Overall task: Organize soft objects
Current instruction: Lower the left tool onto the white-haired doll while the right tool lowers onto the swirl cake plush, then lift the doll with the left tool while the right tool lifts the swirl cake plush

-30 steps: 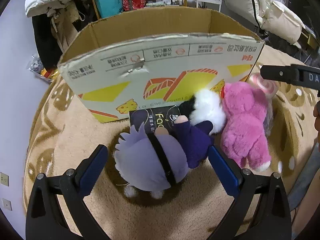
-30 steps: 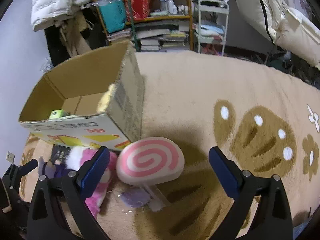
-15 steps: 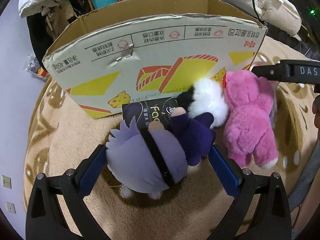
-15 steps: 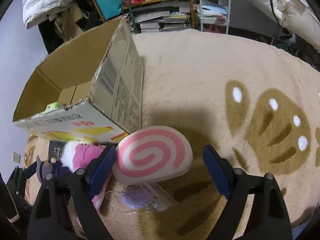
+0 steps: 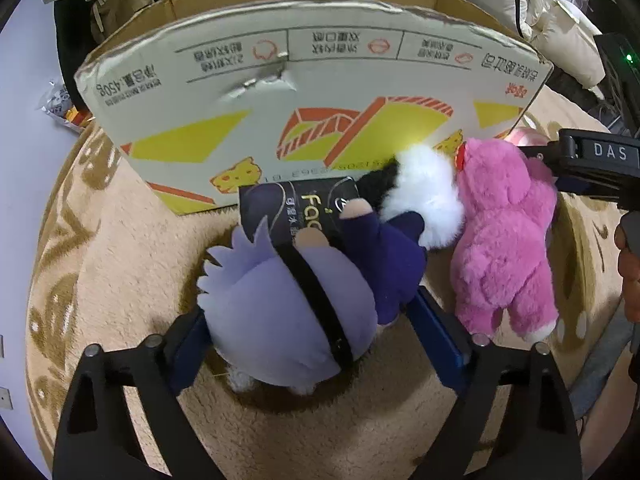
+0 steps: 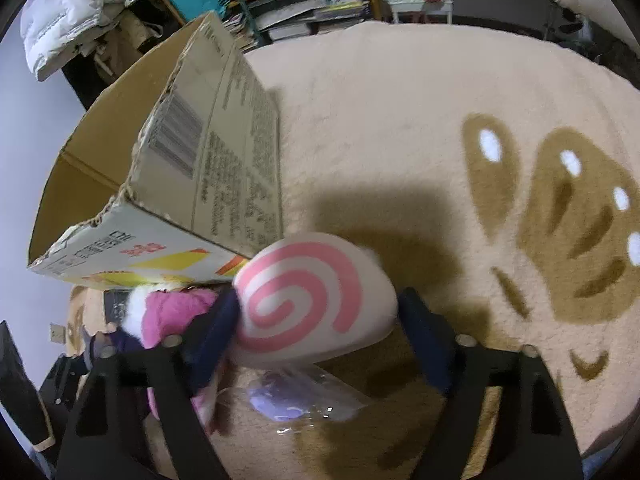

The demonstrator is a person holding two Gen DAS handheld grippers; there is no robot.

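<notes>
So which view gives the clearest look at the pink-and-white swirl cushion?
The right wrist view. The swirl cushion fills the centre between the right gripper fingers, its whole spiral face visible beside the cardboard box. In the left wrist view only a pale pink sliver peeks out behind the pink plush.

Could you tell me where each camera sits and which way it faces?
Left wrist: behind the left gripper, looking down at a purple doll between its fingers, before the cardboard box; the right gripper's arm shows at right.
Right wrist: behind the right gripper, facing the pink-swirl cushion on the rug.
Shared: the box and the pink plush.
</notes>
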